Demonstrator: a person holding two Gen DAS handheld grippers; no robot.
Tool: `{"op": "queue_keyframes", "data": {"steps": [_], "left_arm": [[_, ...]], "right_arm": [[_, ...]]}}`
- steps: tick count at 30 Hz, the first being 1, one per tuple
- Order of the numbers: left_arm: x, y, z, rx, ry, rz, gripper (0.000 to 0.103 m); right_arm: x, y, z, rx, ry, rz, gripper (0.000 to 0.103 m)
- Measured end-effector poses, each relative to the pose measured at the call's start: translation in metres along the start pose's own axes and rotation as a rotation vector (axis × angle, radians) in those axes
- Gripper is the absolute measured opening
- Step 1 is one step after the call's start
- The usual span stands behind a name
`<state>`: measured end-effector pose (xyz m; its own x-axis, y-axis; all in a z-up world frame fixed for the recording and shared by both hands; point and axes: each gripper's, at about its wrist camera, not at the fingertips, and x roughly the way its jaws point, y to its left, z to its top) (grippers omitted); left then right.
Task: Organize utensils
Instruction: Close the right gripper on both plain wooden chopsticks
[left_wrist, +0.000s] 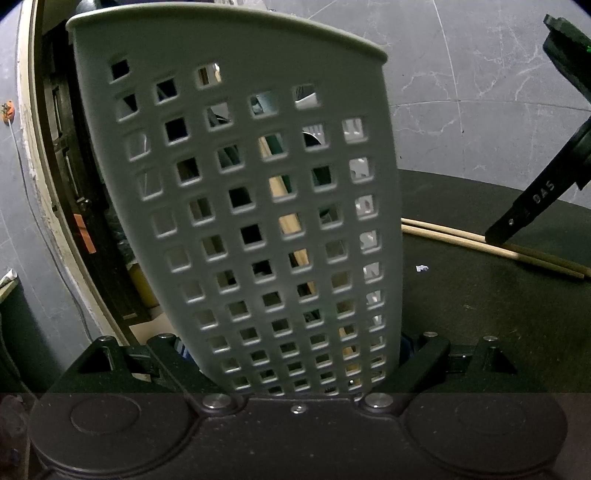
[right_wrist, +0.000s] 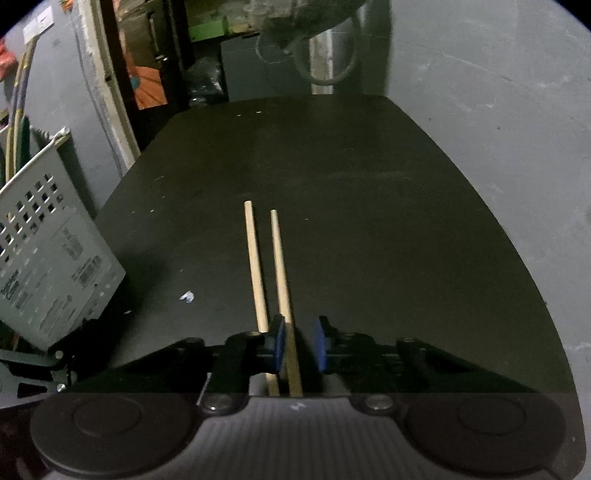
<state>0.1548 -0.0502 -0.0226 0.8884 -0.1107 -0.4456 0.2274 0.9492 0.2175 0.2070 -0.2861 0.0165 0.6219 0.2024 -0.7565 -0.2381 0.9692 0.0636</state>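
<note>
A grey perforated utensil holder (left_wrist: 236, 206) fills the left wrist view, tilted, with wooden and teal utensils showing through its holes. My left gripper (left_wrist: 295, 354) is shut on its lower end, one finger on each side. In the right wrist view the holder (right_wrist: 55, 266) stands at the left. Two wooden chopsticks (right_wrist: 255, 266) lie side by side on the black table (right_wrist: 369, 184). My right gripper (right_wrist: 299, 345) is low over their near ends. One chopstick (right_wrist: 282, 280) runs between the blue pads (right_wrist: 277, 343), against the left one, with a gap to the right pad. The other lies outside the left pad.
A scrap of white paper (right_wrist: 187, 296) lies on the table between holder and chopsticks. Grey marbled floor (right_wrist: 498, 129) surrounds the table. A doorway with dark clutter and boxes (right_wrist: 207, 74) is beyond the far edge. In the left wrist view the right gripper's finger (left_wrist: 524, 210) touches down on the chopsticks (left_wrist: 461, 238).
</note>
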Motion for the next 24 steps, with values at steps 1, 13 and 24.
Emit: {"op": "queue_keyframes", "data": {"steps": [1,13,24], "left_arm": [[0.0,0.0,0.0,-0.001,0.0,-0.001,0.091],[0.0,0.001,0.0,-0.005,0.002,-0.002,0.093],[0.0,0.0,0.001,-0.001,0.001,0.0,0.093]], "right_arm": [[0.002,0.002,0.001,-0.011,0.004,0.003,0.013],[0.015,0.01,0.01,-0.064,-0.005,0.036,0.007],[0.014,0.006,0.023,0.015,-0.048,0.079,0.068]]}}
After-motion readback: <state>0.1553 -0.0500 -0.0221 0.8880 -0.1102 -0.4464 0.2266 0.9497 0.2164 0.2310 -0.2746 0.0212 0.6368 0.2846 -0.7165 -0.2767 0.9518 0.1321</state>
